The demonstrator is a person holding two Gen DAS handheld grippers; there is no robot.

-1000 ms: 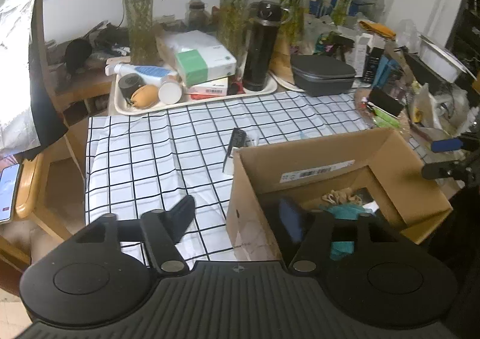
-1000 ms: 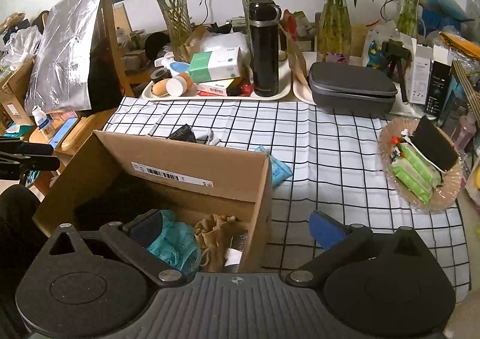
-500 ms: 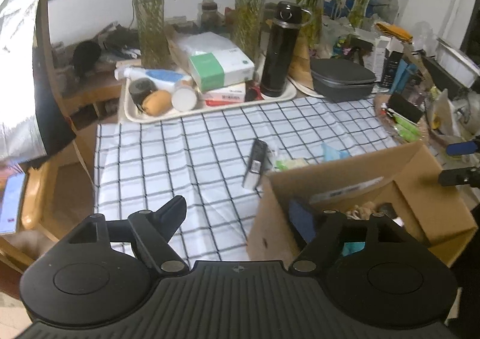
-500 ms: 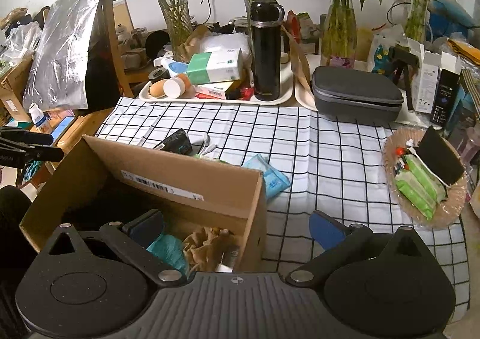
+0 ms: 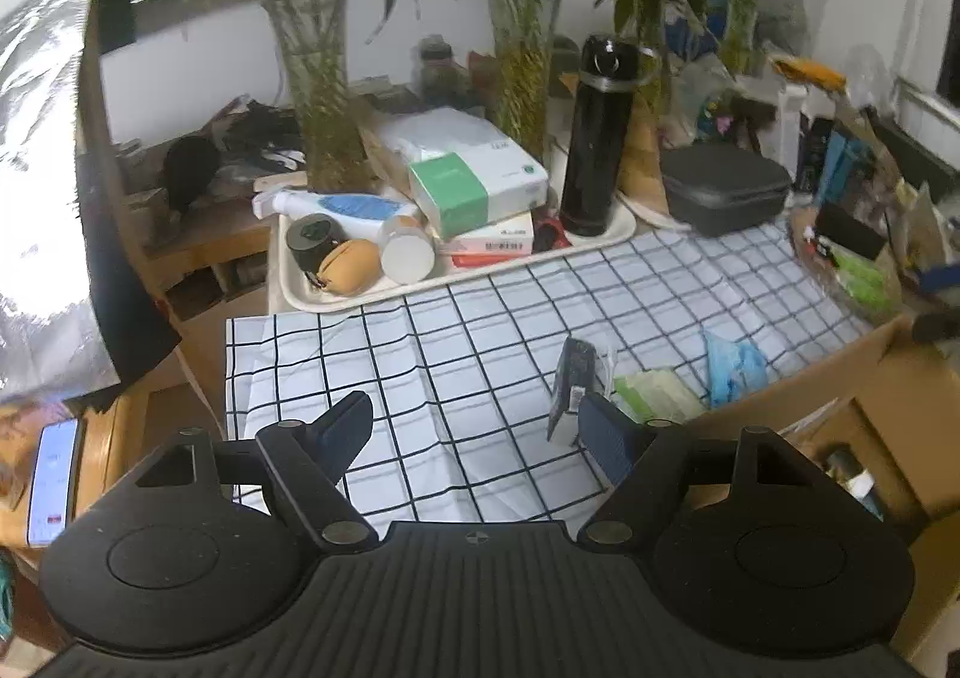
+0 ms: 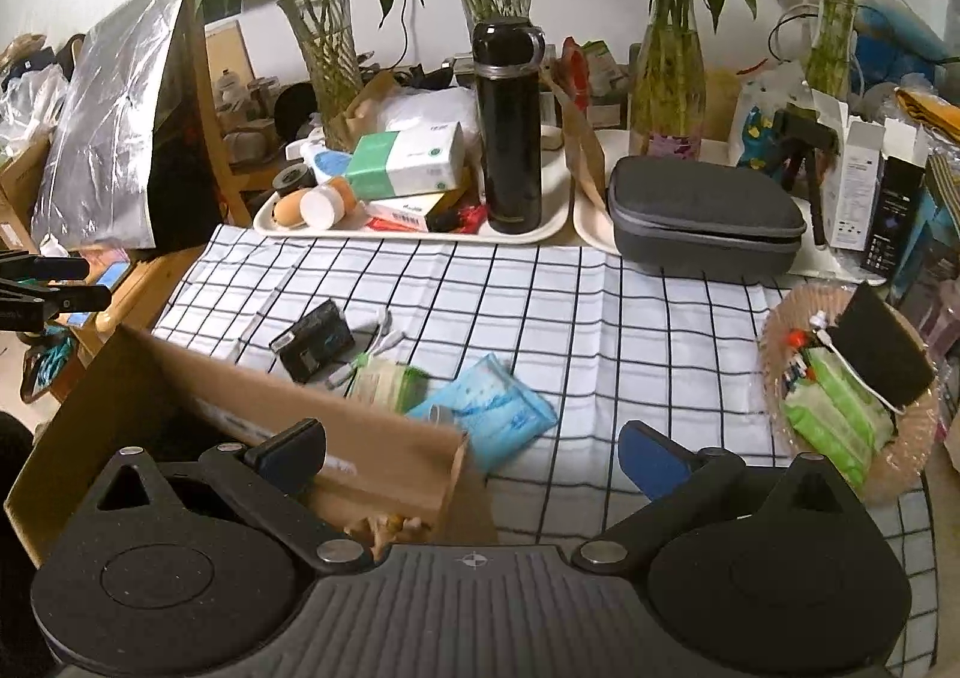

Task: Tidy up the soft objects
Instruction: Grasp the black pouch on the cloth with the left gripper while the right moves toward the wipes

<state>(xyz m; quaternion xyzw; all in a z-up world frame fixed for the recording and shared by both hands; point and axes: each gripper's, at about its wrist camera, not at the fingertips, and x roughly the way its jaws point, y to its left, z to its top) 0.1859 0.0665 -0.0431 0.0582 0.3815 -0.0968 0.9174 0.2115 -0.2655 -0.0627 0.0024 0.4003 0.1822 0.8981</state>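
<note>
A brown cardboard box [image 6: 180,396] stands at the near edge of the checked tablecloth [image 6: 600,318]; it also shows in the left wrist view [image 5: 840,396]. Behind it lie a blue soft pack [image 6: 489,411], a pale green soft pack [image 6: 384,381] and a black packet [image 6: 312,339]. The left wrist view shows the blue pack [image 5: 732,366], the green pack [image 5: 654,393] and the black packet [image 5: 573,372]. My left gripper [image 5: 474,429] is open and empty above the cloth, left of the box. My right gripper [image 6: 471,453] is open and empty over the box's right corner.
A tray [image 6: 540,225] at the back holds a black flask [image 6: 507,126], tissue boxes and small jars. A grey case [image 6: 702,213] sits to its right. A woven basket [image 6: 780,330] with green packs sits at the right. Glass vases with plants line the back.
Both grippers have pulled back and up from the box. The box sits lower and farther aside in both views, and the packs behind it have come into sight.
</note>
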